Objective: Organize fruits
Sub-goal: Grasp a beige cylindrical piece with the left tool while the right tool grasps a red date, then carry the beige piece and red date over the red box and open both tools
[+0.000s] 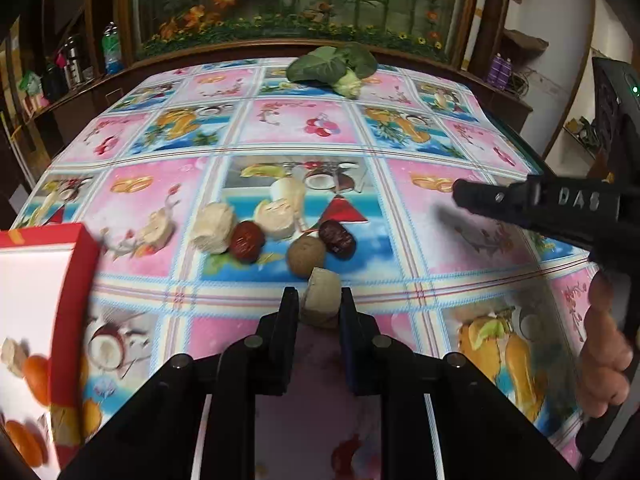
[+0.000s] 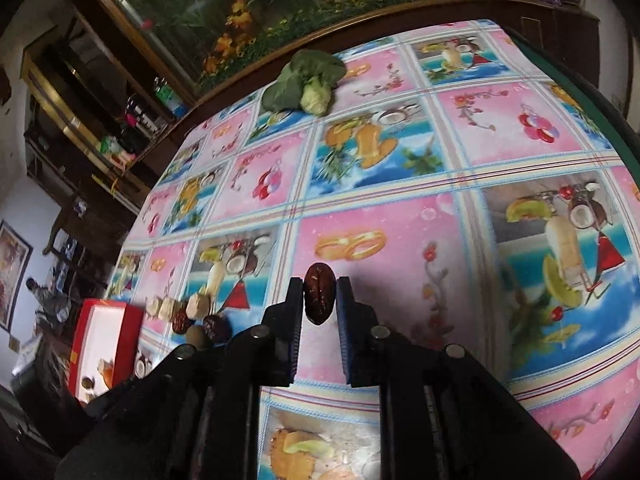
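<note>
Your left gripper [image 1: 319, 300] is closed on a pale beige, round fruit [image 1: 321, 295]; both fingers press its sides and it sits at their tips above the tablecloth [image 1: 400, 216]. Your right gripper [image 2: 319, 292] is closed on a dark red date [image 2: 319, 298], held upright between the two fingers with its upper end projecting past the tips.

The remaining fruits lie grouped on the cloth just ahead of your left gripper. From left to right you see a cream-coloured chunk [image 1: 159, 229], a larger cream chunk [image 1: 213, 227], a red date [image 1: 247, 241] touching that chunk, another cream chunk [image 1: 278, 216], a brown round fruit [image 1: 307, 257] and a second dark date [image 1: 338, 239] touching the brown one. The brown fruit lies just beyond the fruit you hold.

The red box [image 1: 72, 276] with a white interior stands at the left edge of the left wrist view, near the group. It contains orange fruits [image 1: 36, 376] and a pale piece; motion blur hides further detail.

A leafy green vegetable [image 1: 334, 67] lies at the far edge of the table, well apart from the fruits. Your right hand [image 1: 608, 348] shows at the right of the left wrist view.
</note>
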Demonstrator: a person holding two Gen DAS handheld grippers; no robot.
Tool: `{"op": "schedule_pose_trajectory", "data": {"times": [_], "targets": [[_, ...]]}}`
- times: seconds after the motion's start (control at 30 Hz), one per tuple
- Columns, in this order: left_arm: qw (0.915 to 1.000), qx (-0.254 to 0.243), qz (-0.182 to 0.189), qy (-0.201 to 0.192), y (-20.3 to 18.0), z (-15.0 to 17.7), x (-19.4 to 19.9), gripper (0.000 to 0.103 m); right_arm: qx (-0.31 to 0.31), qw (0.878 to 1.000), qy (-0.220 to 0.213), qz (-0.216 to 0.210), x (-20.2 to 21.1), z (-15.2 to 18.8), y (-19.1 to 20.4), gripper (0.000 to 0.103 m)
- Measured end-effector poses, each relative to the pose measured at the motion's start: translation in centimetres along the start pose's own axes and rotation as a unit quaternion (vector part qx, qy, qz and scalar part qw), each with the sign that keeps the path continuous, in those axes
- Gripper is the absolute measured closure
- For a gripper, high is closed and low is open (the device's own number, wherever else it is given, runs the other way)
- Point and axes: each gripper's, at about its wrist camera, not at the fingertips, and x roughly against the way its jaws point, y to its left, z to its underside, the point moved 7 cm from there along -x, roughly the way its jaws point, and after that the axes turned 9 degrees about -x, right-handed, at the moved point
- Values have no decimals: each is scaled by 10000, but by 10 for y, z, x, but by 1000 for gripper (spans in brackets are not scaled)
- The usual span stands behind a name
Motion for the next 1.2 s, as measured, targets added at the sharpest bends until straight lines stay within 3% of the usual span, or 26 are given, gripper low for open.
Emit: {"op": "schedule_pose_trajectory", "data": {"times": [0.2,0.43,0.67,0.9,1.2], "targets": [[9995,41,-182,-239,15,11,37,85,679,9976,-12,-149,-1,22,30,85],[9963,307,-573,-559,51,20,82,85,1277,9907,-403,-248,11,33,51,85],[9916,441,-969,-733,77,33,111,85,1282,9899,-569,-217,16,33,52,85],[9895,594,-1118,-702,91,51,122,85,1416,9860,-815,-344,28,35,60,85],[9851,837,-1241,-850,118,65,144,85,1375,9865,-890,-52,20,35,52,85]]}}
